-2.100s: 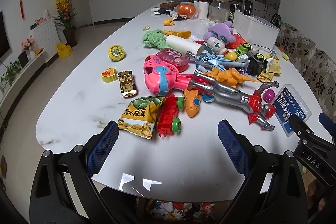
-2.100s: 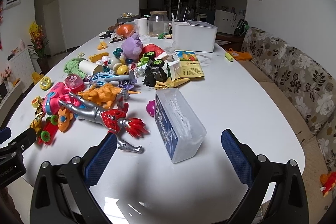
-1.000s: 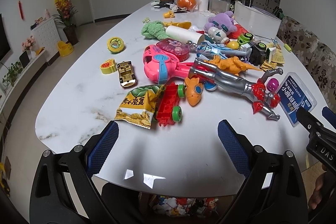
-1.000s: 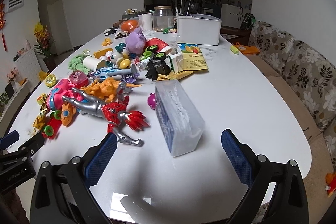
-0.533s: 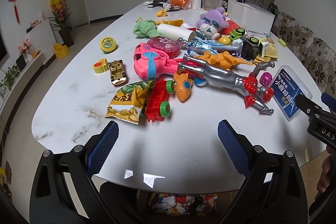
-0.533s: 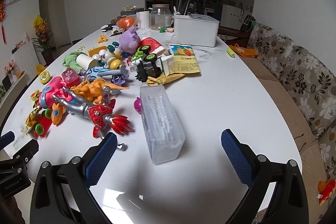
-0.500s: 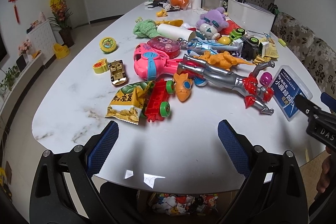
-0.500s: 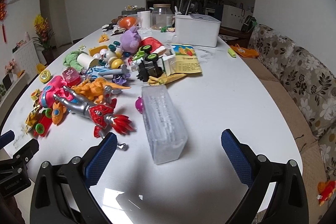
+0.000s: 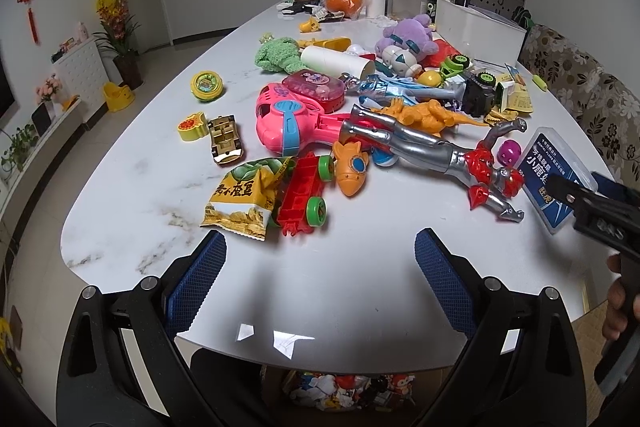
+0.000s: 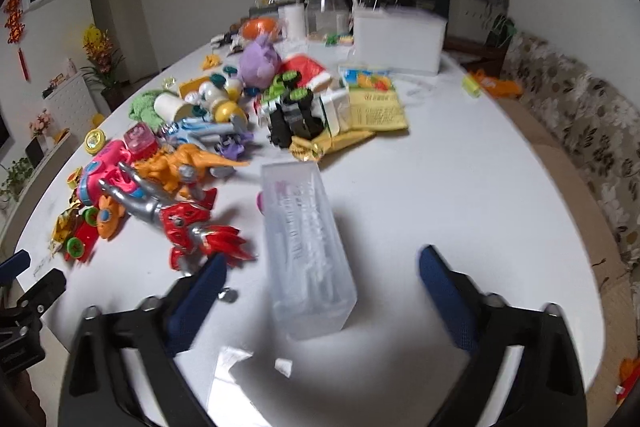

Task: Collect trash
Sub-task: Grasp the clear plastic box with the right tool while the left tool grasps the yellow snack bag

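A clear plastic box (image 10: 304, 247) with a blue label (image 9: 556, 179) lies on the white table near its right front edge. My right gripper (image 10: 322, 301) straddles the box's near end. Its jaws are closing, and a gap remains between each blue pad and the box. My left gripper (image 9: 320, 283) stands open over bare table, just short of a yellow snack bag (image 9: 240, 199). A yellow packet (image 10: 376, 103) and crumpled gold wrappers (image 10: 320, 147) lie beyond the box. The right gripper's finger (image 9: 588, 203) shows at the right of the left wrist view.
Several toys crowd the table's middle: a silver and red figure (image 9: 440, 155), a pink toy (image 9: 288, 119), an orange dinosaur (image 10: 188, 163) and a red wagon (image 9: 300, 195). A white bin (image 10: 400, 39) and a jar (image 10: 326, 13) stand at the back. A floral sofa (image 10: 580, 115) runs along the right.
My right gripper has moved forward and down, so the clear box's near end now lies between its fingers, and those fingers have drawn closer together. The left gripper has kept still.
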Tool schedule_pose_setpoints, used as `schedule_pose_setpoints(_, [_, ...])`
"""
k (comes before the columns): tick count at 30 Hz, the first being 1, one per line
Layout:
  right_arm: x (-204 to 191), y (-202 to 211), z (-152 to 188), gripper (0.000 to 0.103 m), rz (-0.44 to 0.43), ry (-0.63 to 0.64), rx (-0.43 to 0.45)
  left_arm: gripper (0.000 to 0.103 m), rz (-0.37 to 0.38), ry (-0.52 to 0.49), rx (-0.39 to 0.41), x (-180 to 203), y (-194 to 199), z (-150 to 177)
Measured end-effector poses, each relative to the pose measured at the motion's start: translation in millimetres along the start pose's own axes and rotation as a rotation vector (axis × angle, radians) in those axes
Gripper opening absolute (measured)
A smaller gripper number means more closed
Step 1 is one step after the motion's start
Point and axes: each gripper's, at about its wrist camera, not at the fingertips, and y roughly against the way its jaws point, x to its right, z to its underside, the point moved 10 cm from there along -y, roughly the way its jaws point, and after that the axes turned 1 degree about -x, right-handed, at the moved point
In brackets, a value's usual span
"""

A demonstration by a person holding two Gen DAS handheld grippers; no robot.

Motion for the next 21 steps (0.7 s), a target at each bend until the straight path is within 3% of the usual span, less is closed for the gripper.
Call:
schedule_pose_setpoints(3, [0, -27, 3, 0.046, -0.072, -0.021, -0.089, 0.093, 0.002, 0.001, 0.000, -1, 0, 0])
schedule_pose_setpoints(4, [-1, -30, 1, 0.032, -0.091, -0.012, -0.072, 0.093, 0.002, 0.000, 0.001, -1, 0, 0])
schedule_pose_setpoints(6, [-2, -29, 1, 0.032, -0.083, 0.012, -0.074, 0.093, 0.009, -0.003, 0.010, -4, 2, 0])
schedule_pose_setpoints(9, [-5, -15, 5, 0.031, -0.145, -0.006, -0.041, 0.093, 0.037, -0.004, 0.038, -12, 7, 3])
schedule_pose_setpoints(14, [3, 30, 16, 0.031, -0.142, 0.010, 0.029, 0.093, 0.092, -0.006, 0.072, -27, 14, 12])
schedule_pose_setpoints(21, [3, 50, 36, 0.032, -0.160, 0.008, 0.034, 0.093, 0.050, -0.048, 0.047, -27, -15, 4])
